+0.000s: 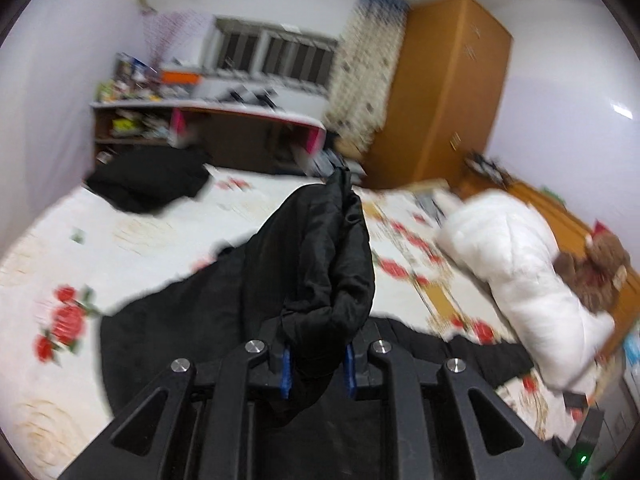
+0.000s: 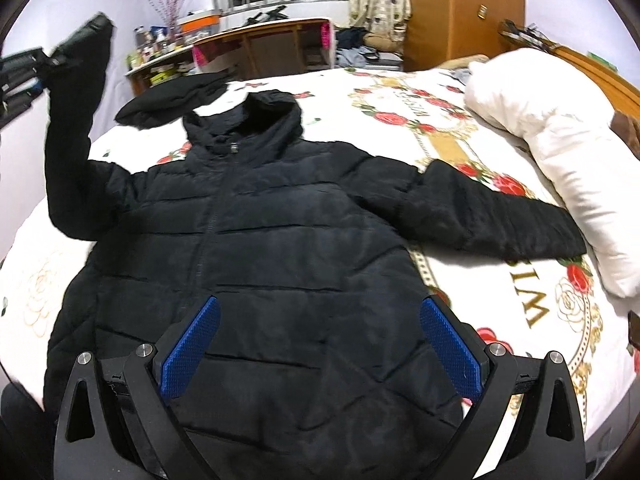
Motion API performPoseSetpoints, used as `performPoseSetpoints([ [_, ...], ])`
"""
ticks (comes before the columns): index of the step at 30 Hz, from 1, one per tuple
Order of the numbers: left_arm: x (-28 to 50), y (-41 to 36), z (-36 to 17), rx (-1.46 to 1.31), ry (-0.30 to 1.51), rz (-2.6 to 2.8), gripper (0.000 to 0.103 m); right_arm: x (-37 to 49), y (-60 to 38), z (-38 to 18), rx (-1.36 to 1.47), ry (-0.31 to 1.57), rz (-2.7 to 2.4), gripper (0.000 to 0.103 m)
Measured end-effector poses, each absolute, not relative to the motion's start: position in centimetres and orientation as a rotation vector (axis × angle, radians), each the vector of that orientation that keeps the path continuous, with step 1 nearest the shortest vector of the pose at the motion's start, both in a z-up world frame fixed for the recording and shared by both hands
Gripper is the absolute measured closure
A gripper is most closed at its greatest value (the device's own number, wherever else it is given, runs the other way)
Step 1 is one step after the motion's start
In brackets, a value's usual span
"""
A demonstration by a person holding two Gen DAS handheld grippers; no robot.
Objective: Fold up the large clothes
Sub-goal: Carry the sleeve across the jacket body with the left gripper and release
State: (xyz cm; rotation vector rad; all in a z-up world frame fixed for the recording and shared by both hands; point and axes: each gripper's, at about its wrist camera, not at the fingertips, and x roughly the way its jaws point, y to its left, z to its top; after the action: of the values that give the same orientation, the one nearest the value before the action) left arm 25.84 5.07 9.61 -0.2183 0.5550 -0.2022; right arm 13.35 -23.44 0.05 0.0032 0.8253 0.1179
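Note:
A black hooded puffer jacket (image 2: 256,240) lies front up on the bed, hood toward the far side. Its right sleeve (image 2: 500,216) lies flat, pointing to the pillow. Its left sleeve (image 2: 68,152) is lifted off the bed. My left gripper (image 1: 318,364) is shut on that sleeve's cuff (image 1: 320,264) and holds it up; it also shows at the left edge of the right wrist view (image 2: 38,68). My right gripper (image 2: 320,344) is open and empty, hovering over the jacket's lower hem.
The bed has a white sheet with red roses (image 2: 520,280). A white pillow (image 2: 560,152) lies along the right side. Another black garment (image 2: 172,100) lies at the far left corner. A cluttered desk (image 2: 260,40) and wooden wardrobe (image 1: 440,92) stand beyond.

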Motion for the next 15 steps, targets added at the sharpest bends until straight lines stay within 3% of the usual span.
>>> performPoseSetpoints([
  [8,28.8,-4.3,0.3,-0.177,0.780,-0.325,0.083,14.2,-26.1,-2.1,0.028,0.864,0.073,0.003],
  [11,29.1,-6.2,-3.0,-0.181,0.859,-0.381,0.076,14.5,-26.8,-3.1,0.033,0.884,0.062,0.003],
  [14,29.2,-7.2,-4.9,-0.199,0.934,-0.432,0.054,14.9,-27.3,-3.8,0.040,0.897,0.054,0.003],
  [15,29.0,-7.4,-5.2,-0.211,0.945,-0.452,0.039,15.0,-27.4,-4.0,0.043,0.900,0.052,0.003],
])
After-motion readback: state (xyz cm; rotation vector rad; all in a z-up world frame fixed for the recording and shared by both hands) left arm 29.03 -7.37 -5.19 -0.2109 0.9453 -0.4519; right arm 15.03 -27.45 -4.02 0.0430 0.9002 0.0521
